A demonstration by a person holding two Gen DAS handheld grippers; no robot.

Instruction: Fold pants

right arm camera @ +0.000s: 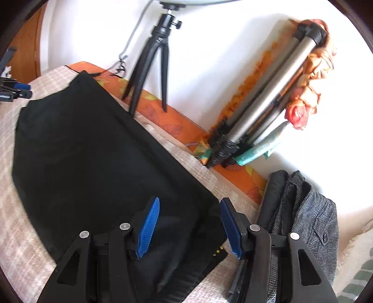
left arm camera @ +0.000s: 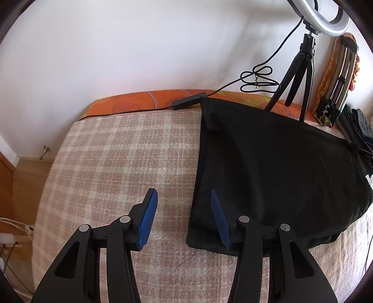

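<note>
Nearest in the left wrist view, left gripper [left arm camera: 183,218] spread wide, blue pads apart, nothing between them; one finger over the checked blanket [left arm camera: 112,163], the other above the near left edge of the black pants [left arm camera: 268,177]. Whether that finger touches the cloth, cannot tell. Pants lying flat on the blanket, folded into a broad dark slab, left edge straight, hem corner just ahead of the gripper, a loose thread [left arm camera: 185,262] on the blanket beside it. Farther back, orange patterned sheet [left arm camera: 149,98] along the wall, a black cable [left arm camera: 256,77] with its adapter lying across it, then a black tripod [left arm camera: 298,77] carrying a ring light [left arm camera: 326,21]. In the right wrist view, right gripper [right arm camera: 190,225] likewise released, pads parted and empty, poised over the near corner of the pants [right arm camera: 93,149], a small yellow-stitched mark near that corner. Just right of the gripper, grey folded clothes [right arm camera: 310,219] stacked at the bed's edge. Beyond, a folded silver tripod [right arm camera: 268,105] leaning against the white wall with faded artificial roses [right arm camera: 300,109] beside it. Far left, the other gripper's blue tips barely visible.
</note>
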